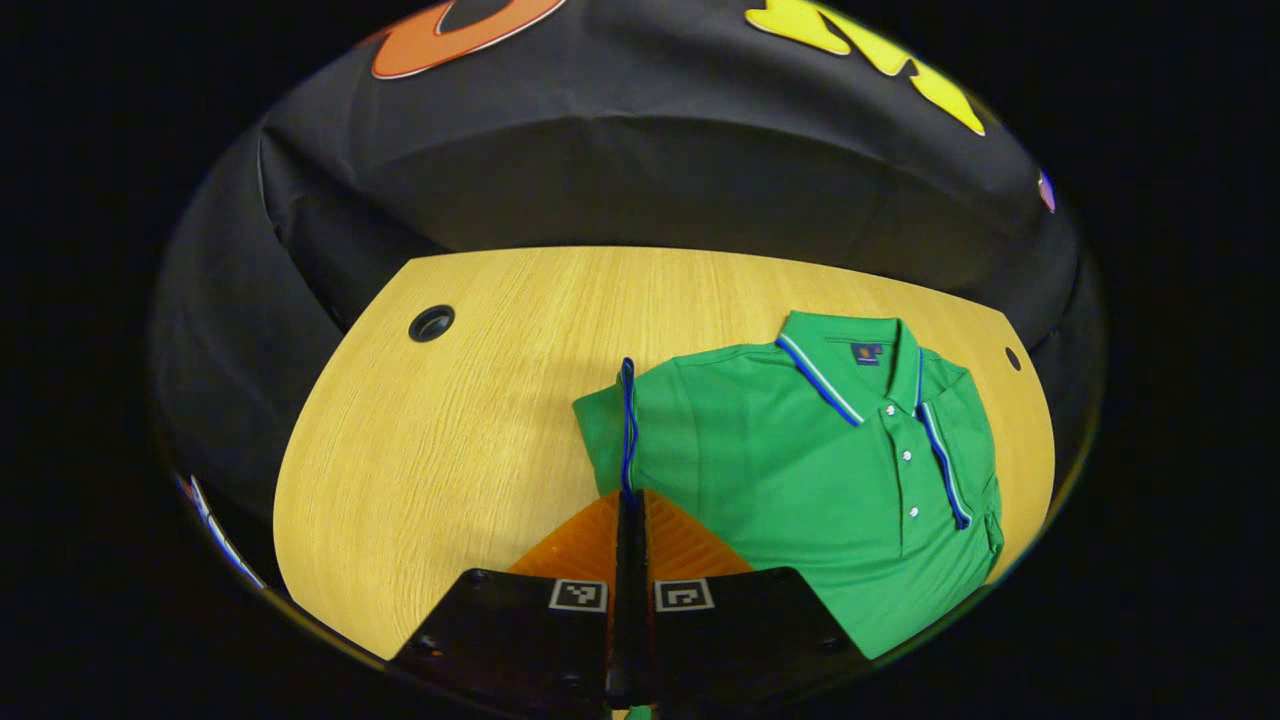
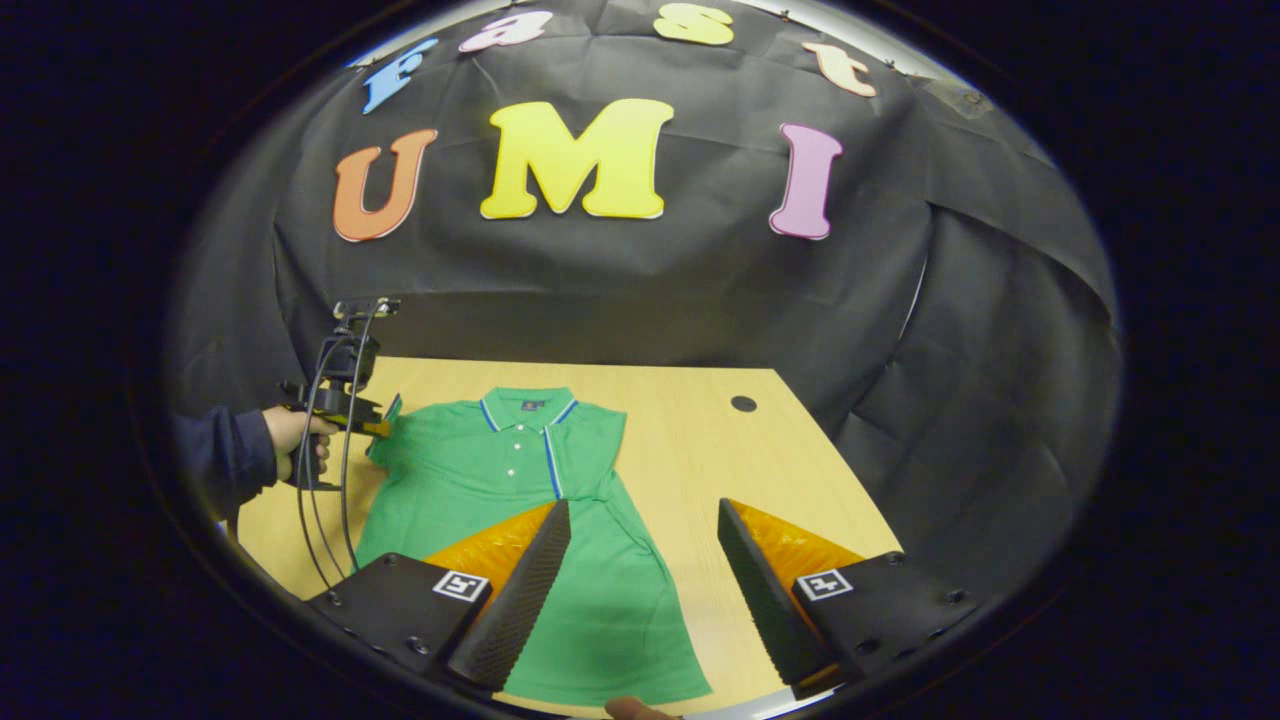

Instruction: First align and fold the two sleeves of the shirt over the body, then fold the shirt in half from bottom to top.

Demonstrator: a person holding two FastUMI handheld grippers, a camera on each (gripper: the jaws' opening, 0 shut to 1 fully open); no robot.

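A green polo shirt (image 1: pixel 800 480) with blue-and-white collar trim lies face up on the wooden table (image 1: pixel 450 450). In the left gripper view, my left gripper (image 1: pixel 628 492) is shut on the blue-edged cuff of one sleeve (image 1: pixel 605 420), lifted slightly at the shirt's side. The right gripper view shows the same shirt (image 2: pixel 500 480) from its hem, and the left gripper (image 2: pixel 372 425) pinching that sleeve at the far left. My right gripper (image 2: pixel 643 508) stands open over the shirt's lower right edge, nothing between its fingers. The other sleeve looks folded in over the body.
The table (image 2: pixel 700 440) has a round cable hole (image 2: pixel 743 403) at the back right and another (image 1: pixel 431 323) on the far side. A hand (image 2: pixel 290 435) in a dark sleeve holds the left gripper, with cables (image 2: pixel 320 520) hanging below it. Black cloth walls surround the table.
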